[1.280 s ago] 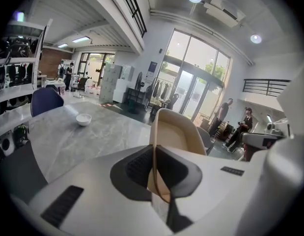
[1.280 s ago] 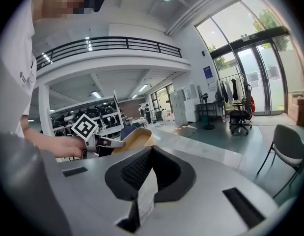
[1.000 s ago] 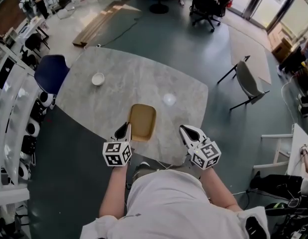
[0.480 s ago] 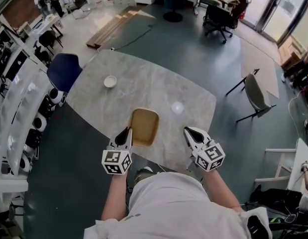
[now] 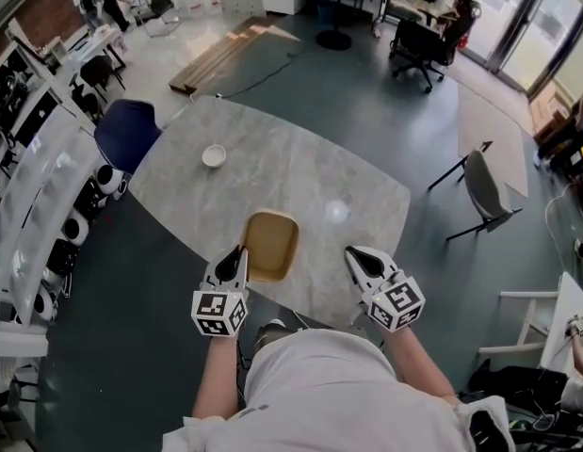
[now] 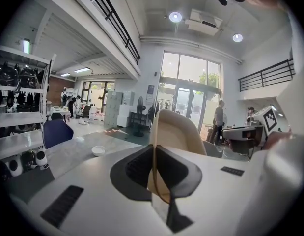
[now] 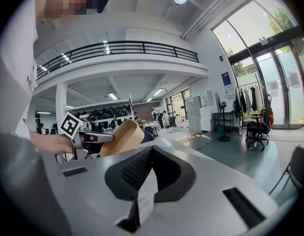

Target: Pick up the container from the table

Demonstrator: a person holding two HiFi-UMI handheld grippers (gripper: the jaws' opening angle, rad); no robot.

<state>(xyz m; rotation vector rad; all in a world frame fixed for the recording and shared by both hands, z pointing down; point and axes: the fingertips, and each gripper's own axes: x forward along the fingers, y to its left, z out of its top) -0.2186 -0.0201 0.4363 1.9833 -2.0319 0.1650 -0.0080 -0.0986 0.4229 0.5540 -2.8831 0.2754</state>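
Observation:
The tan container (image 5: 270, 245) is a shallow rounded-rectangle tray, held over the near edge of the marble table (image 5: 272, 172). My left gripper (image 5: 236, 257) is shut on the container's near left rim. In the left gripper view the rim runs between the dark pads (image 6: 142, 166), and the container (image 6: 175, 131) rises beyond my left gripper (image 6: 154, 154). My right gripper (image 5: 355, 255) hovers to the container's right, apart from it. In the right gripper view my right gripper (image 7: 151, 154) is shut on nothing, with the container (image 7: 123, 137) off to its left.
A small white bowl (image 5: 214, 155) sits on the far left part of the table. A blue chair (image 5: 126, 135) stands at the table's left and a grey chair (image 5: 487, 188) at its right. White shelving (image 5: 18, 215) lines the left side.
Both grippers have risen a little. The container has come up with the left gripper, which stays shut on its rim. The right gripper remains beside it.

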